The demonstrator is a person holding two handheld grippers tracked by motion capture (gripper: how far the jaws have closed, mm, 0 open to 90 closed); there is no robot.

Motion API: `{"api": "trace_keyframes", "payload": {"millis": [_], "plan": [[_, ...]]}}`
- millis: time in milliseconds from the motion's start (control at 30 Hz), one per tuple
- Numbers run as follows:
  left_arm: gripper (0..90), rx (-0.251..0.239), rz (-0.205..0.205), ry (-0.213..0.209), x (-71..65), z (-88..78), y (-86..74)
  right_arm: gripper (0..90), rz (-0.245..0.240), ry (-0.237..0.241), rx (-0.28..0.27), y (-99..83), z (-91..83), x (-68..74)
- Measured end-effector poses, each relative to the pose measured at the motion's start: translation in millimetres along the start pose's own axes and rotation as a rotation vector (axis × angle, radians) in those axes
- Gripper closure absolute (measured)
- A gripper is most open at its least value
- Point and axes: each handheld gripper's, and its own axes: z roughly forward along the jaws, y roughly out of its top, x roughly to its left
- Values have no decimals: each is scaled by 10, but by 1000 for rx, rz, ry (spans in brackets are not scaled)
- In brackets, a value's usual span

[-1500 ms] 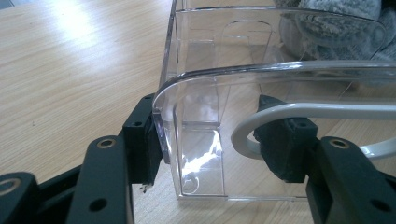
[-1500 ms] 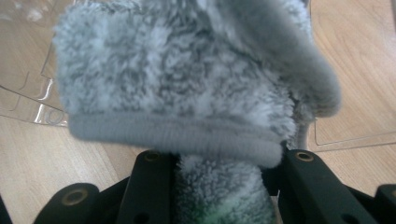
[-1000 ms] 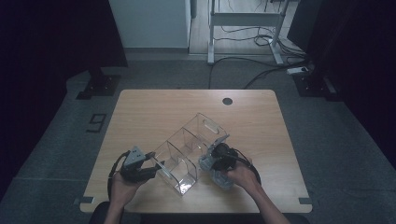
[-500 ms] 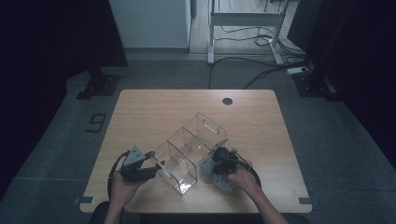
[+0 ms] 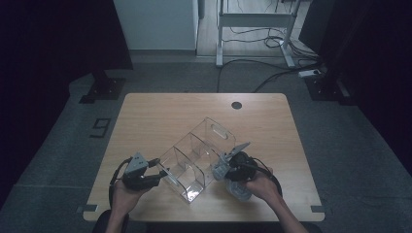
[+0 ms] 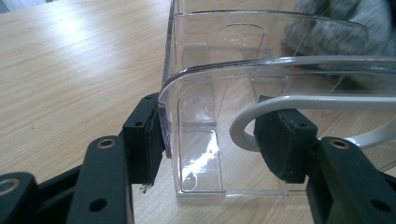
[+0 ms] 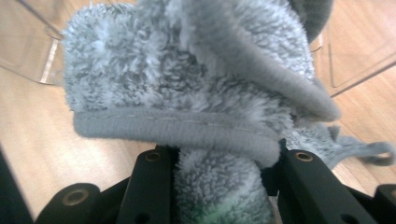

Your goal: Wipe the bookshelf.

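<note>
cloth (image 7: pixel 187 88): fills right gripper view, top cut off | organizer (image 7: pixel 355 51): mostly hidden behind

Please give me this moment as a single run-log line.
left claw: shut on clear organizer end wall | right claw: shut on grey fluffy cloth, beside the organizer | table: wooden

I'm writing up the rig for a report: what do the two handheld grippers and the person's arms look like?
Both are black. The left gripper carries a grey three-cornered plate on top and trails a black cable that loops back past the wrist. The right gripper has the same plate and looping cable. In the gripper views the jaws are matte black bars with round screw holes and blocky black pads. The forearms are bare, with no sleeves.
</note>
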Motion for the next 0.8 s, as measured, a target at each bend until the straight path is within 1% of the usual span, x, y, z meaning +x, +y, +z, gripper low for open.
{"api": "trace_keyframes", "payload": {"millis": [133,300,400,533,700,800], "plan": [[440,-2,2,-3,5,-2,-4,650,0,7,-17,19,-144,6],[443,-5,6,-4,9,-1,-7,650,-2,17,-39,91,-326,16],[444,-7,6,-5,9,1,-9,650,-16,23,-48,175,-440,32],[445,-7,7,-5,10,3,-11,649,-26,42,-65,304,-544,62],[445,-8,6,-3,7,7,-11,649,-52,53,-76,500,-609,114],[445,-7,8,-3,7,7,-11,649,-58,59,-82,629,-626,138]]}}
